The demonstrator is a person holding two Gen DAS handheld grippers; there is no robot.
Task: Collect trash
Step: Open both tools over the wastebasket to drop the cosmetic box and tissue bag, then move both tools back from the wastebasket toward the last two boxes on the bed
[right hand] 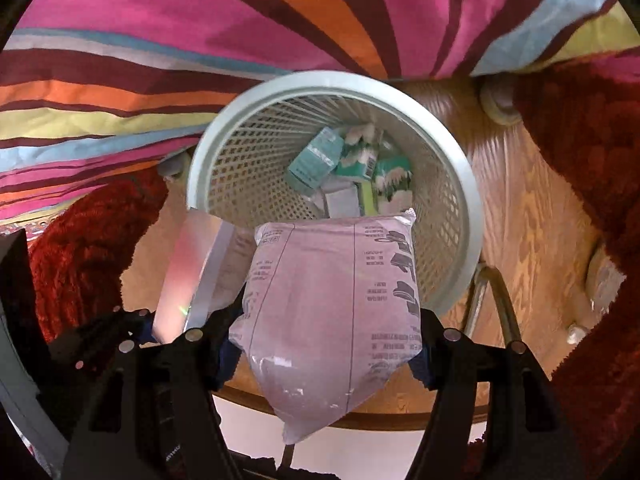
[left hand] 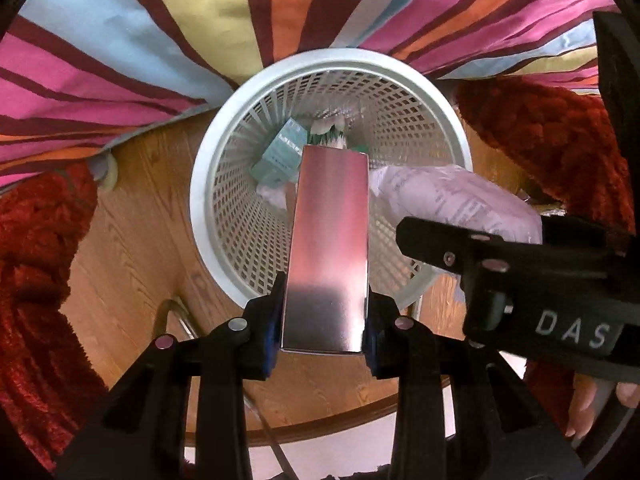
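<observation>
A white lattice waste basket stands on the wooden floor, also in the right wrist view. Teal and green cartons and other packaging lie in its bottom. My left gripper is shut on a shiny silver box, held over the basket's near rim. My right gripper is shut on a puffy white plastic pouch with printed text, held at the basket's near rim; the pouch also shows in the left wrist view, with the right gripper beside it.
A striped multicolour cloth hangs behind the basket. A red shaggy rug lies on both sides. A metal frame leg stands by the basket on the wooden floor.
</observation>
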